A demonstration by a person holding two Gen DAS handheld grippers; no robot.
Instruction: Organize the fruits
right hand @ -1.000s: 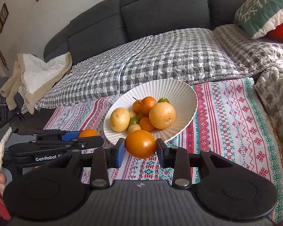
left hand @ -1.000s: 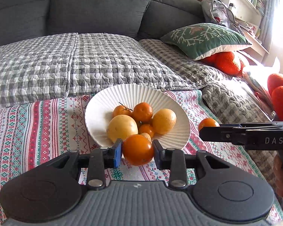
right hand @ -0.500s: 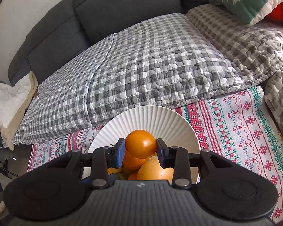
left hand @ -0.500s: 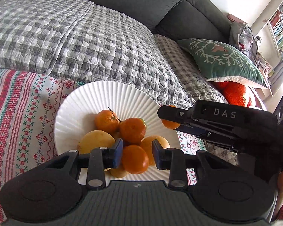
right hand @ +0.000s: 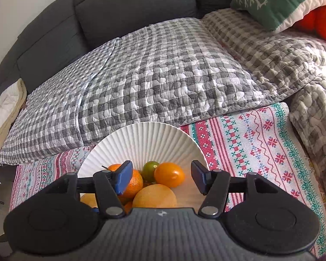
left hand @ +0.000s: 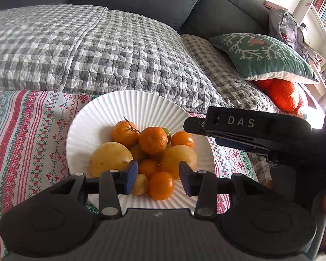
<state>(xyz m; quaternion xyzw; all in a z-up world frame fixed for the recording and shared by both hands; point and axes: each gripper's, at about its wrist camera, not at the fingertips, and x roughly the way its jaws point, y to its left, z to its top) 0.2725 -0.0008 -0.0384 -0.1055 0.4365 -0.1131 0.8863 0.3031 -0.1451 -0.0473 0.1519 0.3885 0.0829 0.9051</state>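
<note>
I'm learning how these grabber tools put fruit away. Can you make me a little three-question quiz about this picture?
1. True or false: the left gripper is squeezing a fruit between its jaws.
2. What holds the fruit? A) a wicker basket B) the white ribbed round plate C) a metal tray
3. Fill in: in the right wrist view, the smooth orange fruit nearest the open right gripper lies beside a small ____ fruit.

Key: 1 false, both grippers' jaws are open and the small orange fruit lies on the plate. 2 B. 3 green.
</note>
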